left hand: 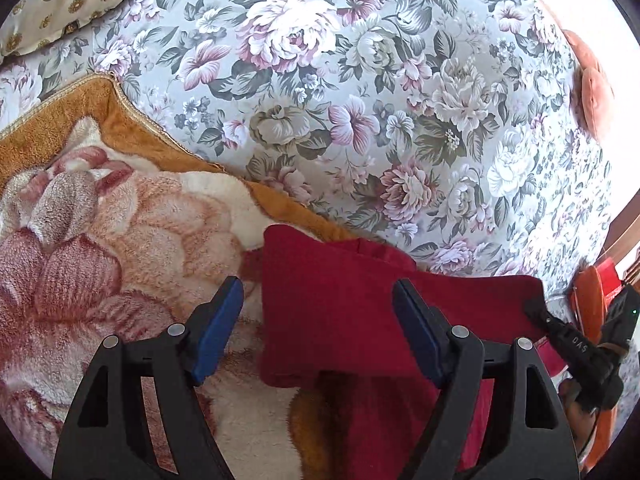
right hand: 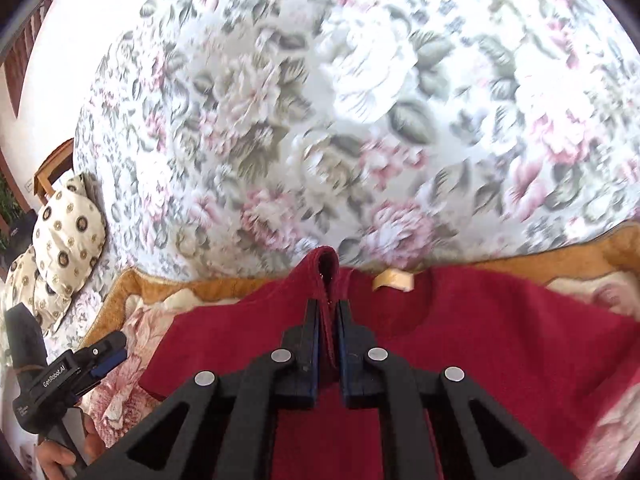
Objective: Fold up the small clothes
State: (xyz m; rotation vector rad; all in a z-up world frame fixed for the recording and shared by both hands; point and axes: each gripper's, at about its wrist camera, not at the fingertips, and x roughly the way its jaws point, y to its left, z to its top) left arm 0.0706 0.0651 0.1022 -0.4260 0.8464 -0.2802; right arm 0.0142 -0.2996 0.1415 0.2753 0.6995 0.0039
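Observation:
A dark red garment (left hand: 340,320) lies partly folded on a fleecy blanket. In the left wrist view my left gripper (left hand: 316,292) stands open over the garment's left edge, its blue pads wide apart with nothing pressed between them. My right gripper (right hand: 328,308) is shut on a raised pinch of the red garment (right hand: 480,340) beside the neckline, where a tan label (right hand: 394,280) shows. The right gripper (left hand: 534,306) also shows at the garment's right corner in the left wrist view. The left gripper (right hand: 118,346) appears at lower left in the right wrist view, in a person's hand.
The orange-edged flowered blanket (left hand: 120,240) lies on a floral bedsheet (left hand: 360,100) that fills the area beyond. A cream patterned pillow (left hand: 68,0) sits at the far left, a pink cushion (left hand: 592,92) at the right edge. A wooden chair (right hand: 52,168) stands past the bed.

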